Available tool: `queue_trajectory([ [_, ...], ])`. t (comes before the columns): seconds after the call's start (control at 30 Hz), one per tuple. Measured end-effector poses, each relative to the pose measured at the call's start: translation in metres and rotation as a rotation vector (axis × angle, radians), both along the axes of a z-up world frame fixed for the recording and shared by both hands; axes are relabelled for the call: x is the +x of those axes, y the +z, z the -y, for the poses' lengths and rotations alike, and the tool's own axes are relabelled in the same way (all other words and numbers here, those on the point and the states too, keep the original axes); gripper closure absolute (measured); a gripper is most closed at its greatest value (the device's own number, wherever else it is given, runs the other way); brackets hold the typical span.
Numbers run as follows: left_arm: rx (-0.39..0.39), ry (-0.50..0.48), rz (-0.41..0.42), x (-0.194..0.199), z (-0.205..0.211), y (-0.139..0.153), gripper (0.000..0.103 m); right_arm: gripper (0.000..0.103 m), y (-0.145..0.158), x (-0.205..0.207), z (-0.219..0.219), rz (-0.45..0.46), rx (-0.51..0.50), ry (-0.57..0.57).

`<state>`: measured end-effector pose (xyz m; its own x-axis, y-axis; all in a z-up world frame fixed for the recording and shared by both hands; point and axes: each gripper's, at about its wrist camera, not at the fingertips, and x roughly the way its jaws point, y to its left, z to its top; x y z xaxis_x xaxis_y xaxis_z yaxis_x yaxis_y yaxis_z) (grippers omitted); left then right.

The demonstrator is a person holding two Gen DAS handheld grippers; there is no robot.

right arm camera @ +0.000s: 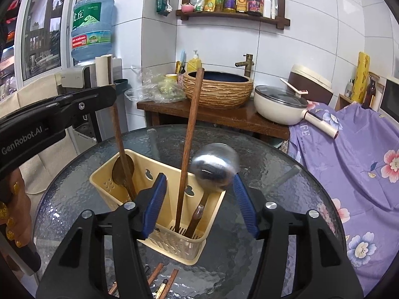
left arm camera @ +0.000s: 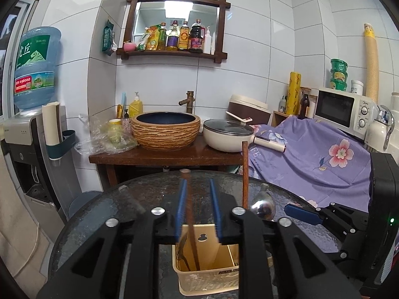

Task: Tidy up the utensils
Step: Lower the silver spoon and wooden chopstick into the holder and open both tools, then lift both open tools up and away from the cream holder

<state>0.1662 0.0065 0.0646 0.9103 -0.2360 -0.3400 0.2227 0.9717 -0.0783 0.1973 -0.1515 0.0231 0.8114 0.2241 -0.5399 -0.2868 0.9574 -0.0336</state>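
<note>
Round glass table [right arm camera: 274, 199] carrying a cream plastic utensil caddy [right arm camera: 159, 239] near its middle. Inside, upright: wooden spoon [right arm camera: 123, 167] in the left compartment, long wooden handle [right arm camera: 189, 134] and steel ladle [right arm camera: 215, 167], bowl up, in the right. Loose chopsticks [right arm camera: 169, 282] at the near edge. Left gripper [left arm camera: 197, 206] spread around the wooden spoon's handle, contact unclear. Right gripper [right arm camera: 199, 199] wide apart over the caddy, gripping nothing.

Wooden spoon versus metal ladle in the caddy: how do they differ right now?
The wooden spoon stands bowl-down in the left compartment; the metal ladle stands bowl-up in the right one. The spoon's bowl is dark brown wood, the ladle's shiny steel and larger. Both lean inside the yellow caddy on the glass table.
</note>
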Motion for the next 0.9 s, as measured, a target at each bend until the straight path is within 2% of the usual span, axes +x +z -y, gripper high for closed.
queue_trajectory([
  [0.1, -0.009, 0.0, 0.012, -0.007, -0.004, 0.003, 0.073, 0.041, 0.003, -0.006, 0.001, 0.016, -0.001, 0.003],
  [0.3, -0.031, 0.013, 0.033, -0.031, -0.015, 0.007, 0.051, 0.04, 0.011, -0.033, 0.009, 0.045, 0.025, 0.003],
  [0.37, -0.039, 0.025, 0.027, -0.041, -0.02, 0.004, 0.042, 0.04, 0.01, -0.047, 0.012, 0.043, 0.037, 0.008],
  [0.47, -0.044, 0.038, -0.024, -0.055, -0.027, -0.008, 0.035, 0.04, 0.003, -0.065, 0.014, 0.019, 0.04, 0.016],
  [0.57, -0.028, 0.035, -0.09, -0.063, -0.026, -0.024, 0.032, 0.04, -0.012, -0.08, 0.016, -0.025, 0.054, 0.013],
  [0.7, 0.035, 0.035, -0.159, -0.075, -0.02, -0.054, 0.032, 0.04, -0.036, -0.093, 0.014, -0.072, 0.029, 0.008],
  [0.8, 0.05, 0.016, -0.223, -0.079, -0.019, -0.075, 0.032, 0.043, -0.059, -0.098, 0.015, -0.137, 0.023, 0.01],
  [0.9, 0.07, -0.001, -0.301, -0.082, -0.02, -0.102, 0.041, 0.05, -0.082, -0.099, 0.017, -0.212, 0.034, 0.01],
])
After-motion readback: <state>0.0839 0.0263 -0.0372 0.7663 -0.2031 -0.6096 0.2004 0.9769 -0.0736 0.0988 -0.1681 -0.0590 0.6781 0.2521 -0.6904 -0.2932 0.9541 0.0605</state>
